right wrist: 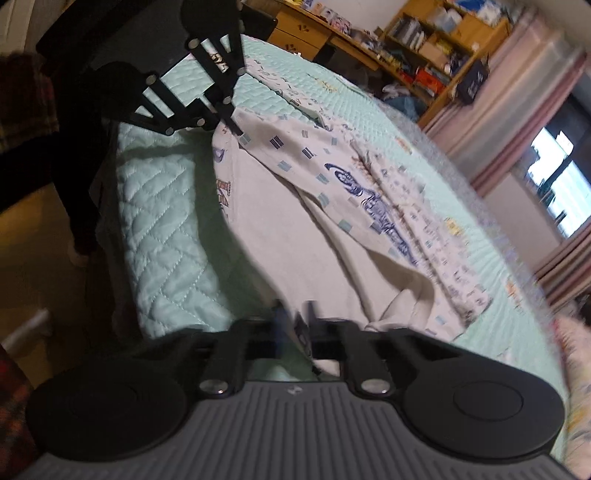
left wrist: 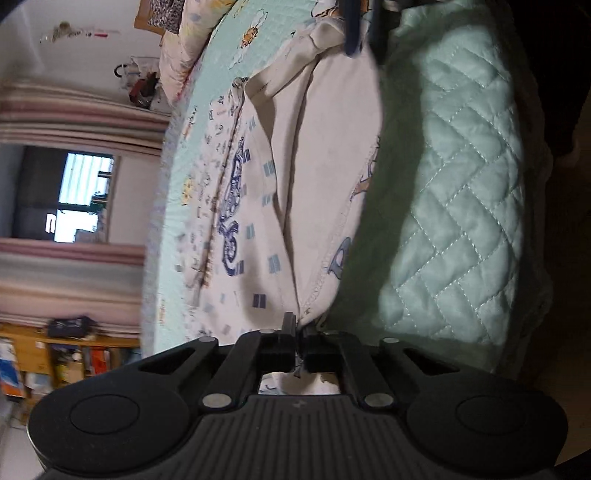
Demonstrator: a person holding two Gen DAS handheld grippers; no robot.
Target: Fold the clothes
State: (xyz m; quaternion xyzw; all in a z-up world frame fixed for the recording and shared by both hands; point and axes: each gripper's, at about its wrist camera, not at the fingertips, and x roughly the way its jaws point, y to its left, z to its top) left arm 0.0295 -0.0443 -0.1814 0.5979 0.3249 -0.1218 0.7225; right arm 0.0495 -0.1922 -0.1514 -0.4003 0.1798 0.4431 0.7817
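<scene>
Both your grippers clamp the shirt [left wrist: 314,155] hem: left gripper [left wrist: 298,325], right gripper [right wrist: 295,314]; only the right wrist view shows the shelves [right wrist: 424,48], upper right.

Garment's [right wrist: 295,221] far print blurred

Bed covered by mint-green quilted bedspread [right wrist: 162,236], diamond stitching, small cartoon prints. Floral pillow [left wrist: 184,40] at one end of the bed. Wooden shelf unit [right wrist: 436,48], crowded with boxes and books, stands against the far wall beside a wooden desk [right wrist: 306,33]. Pink striped curtains [right wrist: 517,110] flank a bright window [right wrist: 554,173].
</scene>
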